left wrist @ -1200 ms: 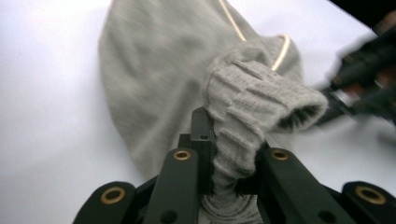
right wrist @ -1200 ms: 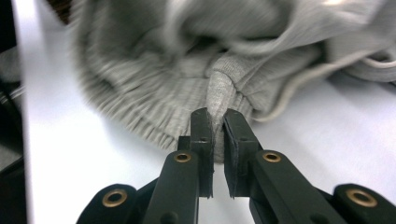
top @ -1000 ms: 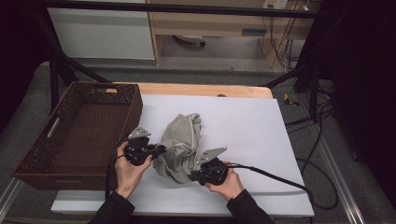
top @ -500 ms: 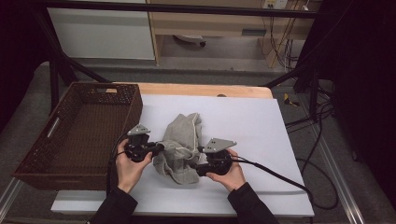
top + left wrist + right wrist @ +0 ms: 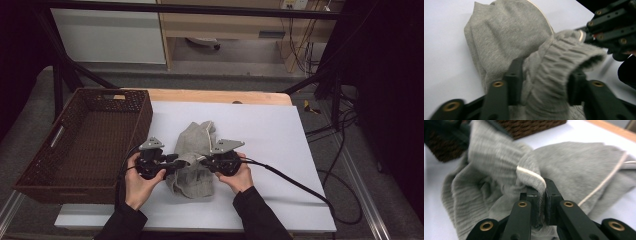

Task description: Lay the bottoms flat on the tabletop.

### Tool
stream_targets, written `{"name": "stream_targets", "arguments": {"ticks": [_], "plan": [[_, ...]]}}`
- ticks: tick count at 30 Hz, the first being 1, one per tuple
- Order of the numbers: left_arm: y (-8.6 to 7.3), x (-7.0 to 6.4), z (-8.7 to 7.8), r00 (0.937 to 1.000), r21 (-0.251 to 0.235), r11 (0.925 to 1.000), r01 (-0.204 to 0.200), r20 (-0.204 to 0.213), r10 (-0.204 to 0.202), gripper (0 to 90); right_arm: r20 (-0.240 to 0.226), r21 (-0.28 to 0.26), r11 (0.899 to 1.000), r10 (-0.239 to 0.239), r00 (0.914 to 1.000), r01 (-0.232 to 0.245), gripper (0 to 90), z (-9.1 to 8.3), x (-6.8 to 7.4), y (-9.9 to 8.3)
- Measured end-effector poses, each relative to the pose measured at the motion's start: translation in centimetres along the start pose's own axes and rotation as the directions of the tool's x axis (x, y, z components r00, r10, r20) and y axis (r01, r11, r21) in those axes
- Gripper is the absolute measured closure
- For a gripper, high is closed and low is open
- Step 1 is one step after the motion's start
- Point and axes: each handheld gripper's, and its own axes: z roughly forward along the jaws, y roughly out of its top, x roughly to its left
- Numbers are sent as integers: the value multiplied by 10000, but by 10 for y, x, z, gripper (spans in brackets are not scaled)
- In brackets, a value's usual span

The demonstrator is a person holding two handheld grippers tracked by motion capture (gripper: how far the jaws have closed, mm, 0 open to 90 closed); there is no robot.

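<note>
Garment (image 5: 192, 157) right of basket (image 5: 80, 145): right gripper (image 5: 539, 192) pinches thin hem, left gripper (image 5: 544, 85) clamps cuff; hem may slip.

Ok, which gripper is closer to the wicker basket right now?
Left. The left gripper sits just off the basket's near right corner; the right gripper is farther right, across the grey garment both grip.

The right gripper (image 5: 204, 160) now sits higher and farther in than a second ago, level with the left gripper (image 5: 179, 161), the two almost facing across a short gap. The grey sweatshirt (image 5: 196, 150) between them looks narrower and more bunched, its spread-out upper part drawn in.
</note>
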Motion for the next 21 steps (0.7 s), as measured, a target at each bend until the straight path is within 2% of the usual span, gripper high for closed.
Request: {"name": "stream_targets", "arguments": {"ticks": [5, 9, 15, 21], "plan": [[-8, -17, 2, 9987, 270, 9983, -508, -25, 508, 297, 775, -342, 9990, 320, 9965, -294, 854, -9, -6, 8], [-18, -28, 3, 9954, 618, 9939, -918, -226, 933, 211, 1117, -531, 9975, 532, 9923, -475, 854, -15, -10, 12], [-36, -29, 11, 9949, 1127, 9900, -843, -455, 899, 212, 1475, -937, 9943, 653, 9869, -518, 855, -27, -14, 20], [-44, -25, 21, 9972, 1447, 9877, -598, -354, 656, 306, 1899, -1323, 9902, 690, 9794, -441, 855, -48, -21, 27]]}}
